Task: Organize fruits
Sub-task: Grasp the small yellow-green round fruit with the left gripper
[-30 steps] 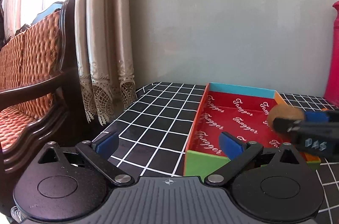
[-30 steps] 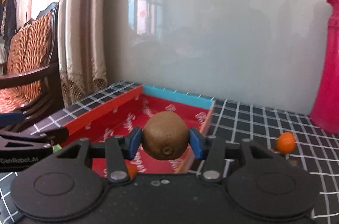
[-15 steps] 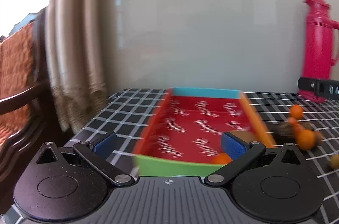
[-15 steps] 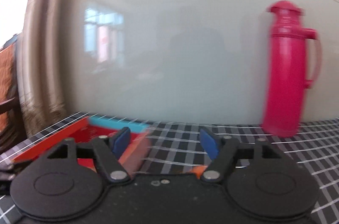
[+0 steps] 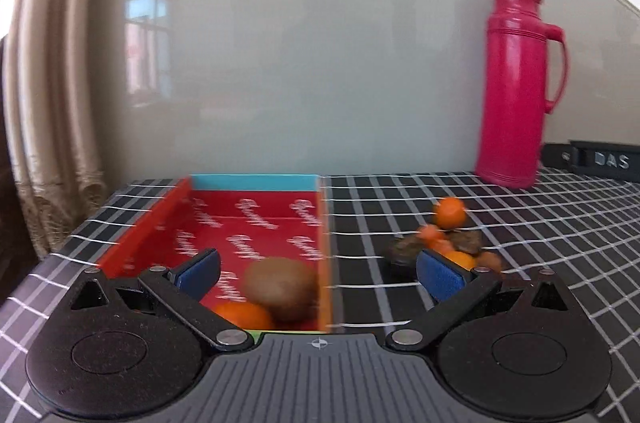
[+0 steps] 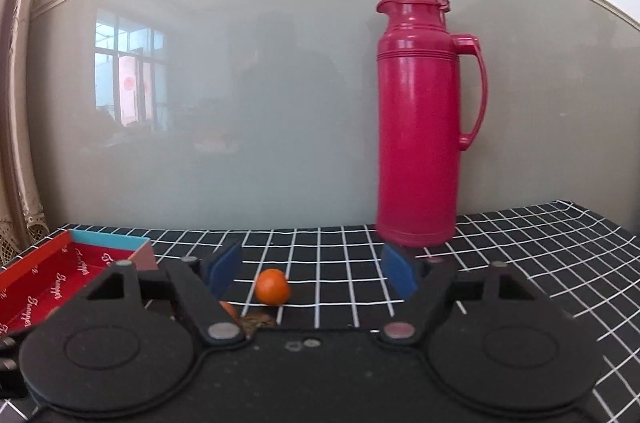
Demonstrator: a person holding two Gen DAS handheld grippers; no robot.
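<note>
Both grippers are spread wide with nothing gripped: the left gripper (image 5: pixel 318 273) hangs over the red tray (image 5: pixel 256 223), the right gripper (image 6: pixel 312 269) over a loose tangerine (image 6: pixel 272 286) on the counter (image 6: pixel 520 243). Tray sits near the counter's left edge holding a kiwi (image 5: pixel 280 289) and an orange (image 5: pixel 244 315); more fruit's piled (image 5: pixel 444 239) just right of it.

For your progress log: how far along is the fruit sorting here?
Done: a kiwi and an orange lie in the red tray. In hand: nothing; both grippers are open. Left: a pile of fruit sits on the checked cloth.
</note>
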